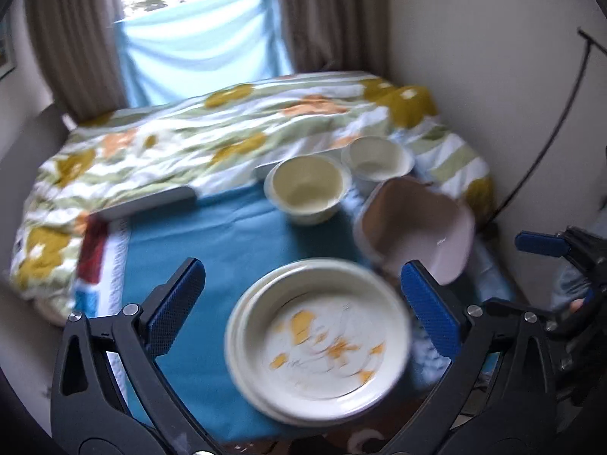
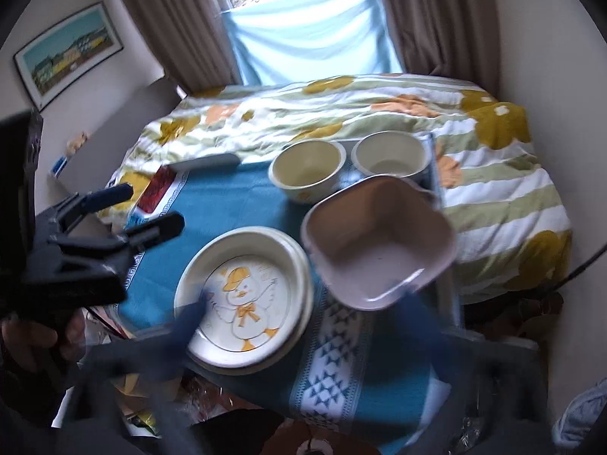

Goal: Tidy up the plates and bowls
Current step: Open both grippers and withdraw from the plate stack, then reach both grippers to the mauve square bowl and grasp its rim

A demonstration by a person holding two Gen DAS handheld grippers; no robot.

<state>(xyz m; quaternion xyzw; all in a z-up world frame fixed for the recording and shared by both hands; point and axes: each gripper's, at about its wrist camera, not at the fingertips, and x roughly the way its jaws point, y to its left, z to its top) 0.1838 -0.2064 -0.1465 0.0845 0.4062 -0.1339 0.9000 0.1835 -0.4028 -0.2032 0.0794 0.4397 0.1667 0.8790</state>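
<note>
A stack of cream plates [image 1: 318, 341] [image 2: 246, 295], the top one printed with an orange duck, lies on the teal tablecloth [image 1: 227, 235]. My left gripper [image 1: 301, 269] hovers open above it, blue pads [image 1: 178, 303] wide apart and holding nothing. A pink square bowl [image 1: 413, 227] [image 2: 375, 242] sits tilted just right of the plates. Behind stand two cream bowls [image 1: 307, 189] [image 1: 375, 155] side by side. My right gripper [image 2: 303, 299], blurred, is open over the gap between plates and pink bowl. The left gripper [image 2: 153, 206] shows at the left of the right wrist view.
A bed with a floral striped duvet [image 1: 189, 140] borders the table's far side. A grey flat object [image 1: 151, 201] lies at the cloth's far left edge. Clutter [image 2: 151, 398] lies below the near table edge. A wall and a black cable [image 1: 550, 132] stand at the right.
</note>
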